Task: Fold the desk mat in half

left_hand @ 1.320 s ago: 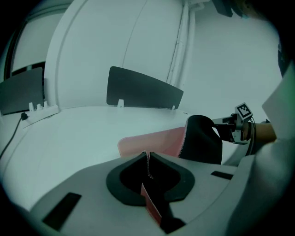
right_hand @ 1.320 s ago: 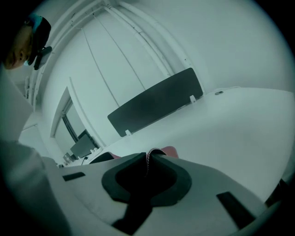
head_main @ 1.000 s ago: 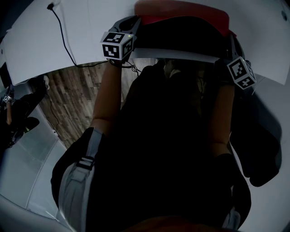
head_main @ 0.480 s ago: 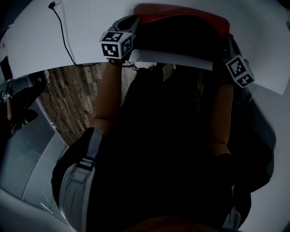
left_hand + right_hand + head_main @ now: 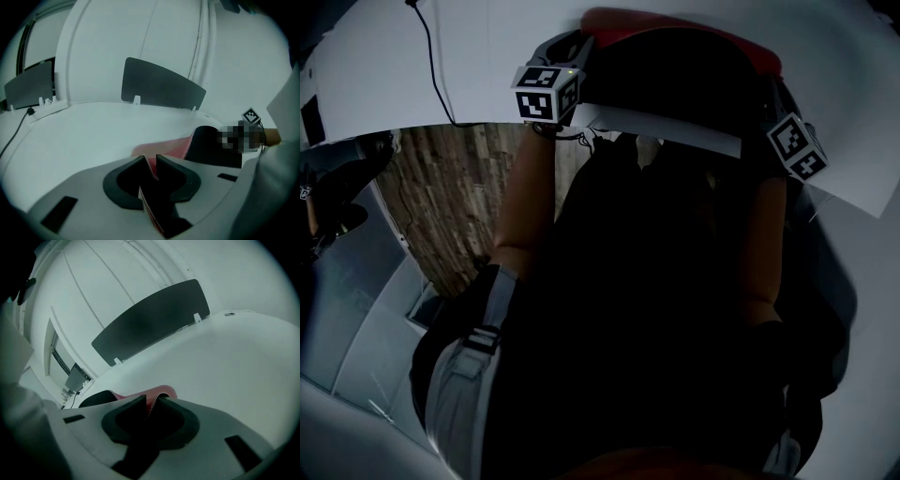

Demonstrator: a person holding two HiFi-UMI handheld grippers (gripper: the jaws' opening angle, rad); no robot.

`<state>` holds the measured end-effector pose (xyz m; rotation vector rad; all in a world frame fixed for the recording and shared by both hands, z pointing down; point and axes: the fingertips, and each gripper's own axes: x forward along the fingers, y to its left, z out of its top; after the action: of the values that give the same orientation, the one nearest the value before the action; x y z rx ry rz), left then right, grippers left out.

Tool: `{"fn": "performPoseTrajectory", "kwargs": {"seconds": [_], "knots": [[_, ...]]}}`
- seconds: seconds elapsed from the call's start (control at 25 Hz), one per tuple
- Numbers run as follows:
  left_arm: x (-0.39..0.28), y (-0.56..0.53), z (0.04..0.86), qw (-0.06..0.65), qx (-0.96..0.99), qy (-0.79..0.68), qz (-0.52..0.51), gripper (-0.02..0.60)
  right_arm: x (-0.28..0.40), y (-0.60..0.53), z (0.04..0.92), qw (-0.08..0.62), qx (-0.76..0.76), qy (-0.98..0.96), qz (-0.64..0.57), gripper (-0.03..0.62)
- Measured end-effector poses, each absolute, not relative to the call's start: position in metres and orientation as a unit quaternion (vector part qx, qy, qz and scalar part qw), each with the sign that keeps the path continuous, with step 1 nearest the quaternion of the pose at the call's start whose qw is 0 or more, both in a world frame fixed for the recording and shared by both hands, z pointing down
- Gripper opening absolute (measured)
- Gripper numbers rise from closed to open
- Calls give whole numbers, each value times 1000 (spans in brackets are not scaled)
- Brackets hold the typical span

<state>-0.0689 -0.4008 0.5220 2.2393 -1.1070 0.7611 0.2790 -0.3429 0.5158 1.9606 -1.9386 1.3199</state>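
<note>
The desk mat lies folded over on the white table (image 5: 487, 66), its red side (image 5: 675, 23) showing at the far fold and its black side (image 5: 675, 84) on top. My left gripper (image 5: 567, 56) is at the mat's near left edge and my right gripper (image 5: 783, 103) at its near right edge. In the left gripper view the jaws (image 5: 151, 159) have just been opening, and the mat's stitched red edge (image 5: 164, 149) stands loose in the gap. The right gripper's jaws (image 5: 151, 399) have also just been opening, with the mat's edge (image 5: 161, 391) between them.
A black cable (image 5: 436, 75) runs across the table at the far left. Dark divider panels (image 5: 159, 86) (image 5: 145, 322) stand along the table's far rim. My body fills the near side, against the table's front edge (image 5: 666, 127). Wooden floor (image 5: 450, 206) shows to the left.
The head view has swung, so more table and floor show at the left. Both grippers stay at the mat's near edge, and the black flap now lies lower towards the table's front edge.
</note>
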Motion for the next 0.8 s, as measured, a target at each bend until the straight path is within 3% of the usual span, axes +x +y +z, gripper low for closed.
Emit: {"fn": "performPoseTrajectory", "kwargs": {"seconds": [0.36,0.4,0.44,0.48,0.64,0.68,0.72,0.8], "knots": [[-70,-394,518,268,829,-417,258,118,277,-338,509,20,630,-654,417,112],[-70,-393,517,273,831,-416,250,138,275,-338,508,20,629,-659,412,118],[-70,-393,516,279,833,-412,242,270,274,-337,507,20,628,-663,406,124],[-71,-393,515,285,836,-406,235,308,273,-336,507,21,627,-668,402,134],[-72,-395,511,276,842,-395,245,308,267,-334,503,16,613,-683,397,163],[-71,-396,509,273,842,-395,246,308,261,-334,502,17,599,-695,398,201],[-72,-396,509,272,841,-397,247,308,254,-334,502,24,583,-708,397,353],[-73,-394,510,270,839,-400,252,308,242,-332,505,53,559,-727,395,356]]}}
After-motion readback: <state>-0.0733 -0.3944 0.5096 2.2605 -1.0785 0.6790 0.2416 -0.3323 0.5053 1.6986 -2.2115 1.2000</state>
